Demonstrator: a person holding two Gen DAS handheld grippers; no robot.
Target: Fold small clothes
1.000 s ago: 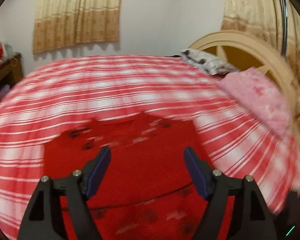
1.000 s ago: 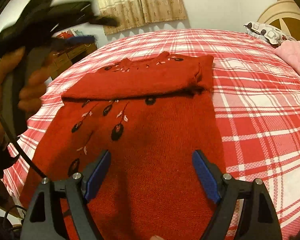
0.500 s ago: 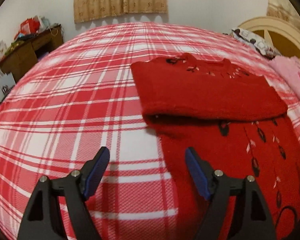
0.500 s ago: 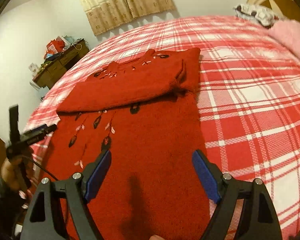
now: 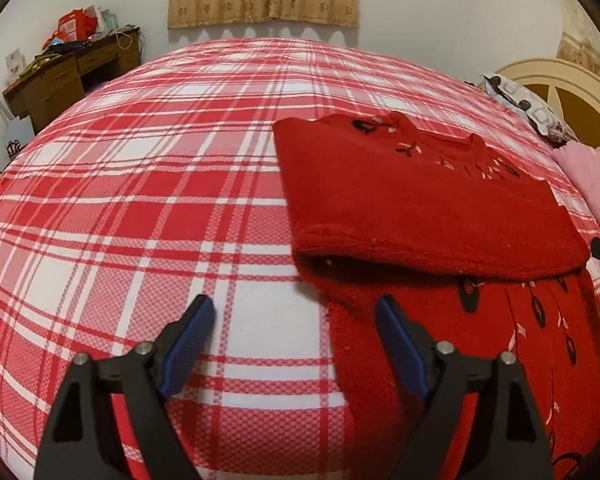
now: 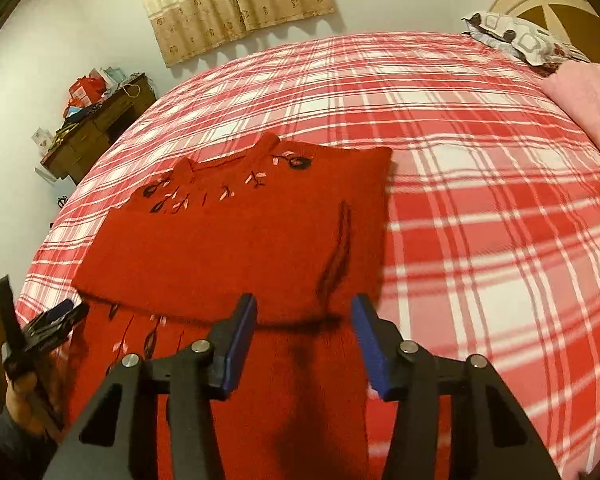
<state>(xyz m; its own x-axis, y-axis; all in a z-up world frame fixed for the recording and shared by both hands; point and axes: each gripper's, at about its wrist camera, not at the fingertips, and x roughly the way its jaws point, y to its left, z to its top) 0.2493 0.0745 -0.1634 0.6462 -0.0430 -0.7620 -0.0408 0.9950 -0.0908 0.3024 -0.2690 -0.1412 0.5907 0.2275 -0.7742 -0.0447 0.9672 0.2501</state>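
A red knit sweater point(image 5: 420, 204) with dark and pink embroidery lies flat on the plaid bed, its sleeves folded across the chest. It also shows in the right wrist view point(image 6: 236, 240). My left gripper point(image 5: 296, 336) is open and empty, low over the sheet at the sweater's left edge. My right gripper point(image 6: 302, 332) is open and empty, just above the sweater's right side below the folded sleeve. The left gripper point(image 6: 56, 316) appears at the sweater's far side in the right wrist view.
The red and white plaid bedsheet point(image 5: 160, 200) covers the bed. A pink blanket point(image 5: 596, 184) and a patterned pillow point(image 5: 528, 108) lie by the headboard point(image 5: 572, 84). A cluttered wooden desk point(image 5: 68, 68) stands by the wall.
My left gripper swung from over the sweater to its left edge and settled lower. My right gripper moved forward toward the folded sleeve and its jaws narrowed somewhat.
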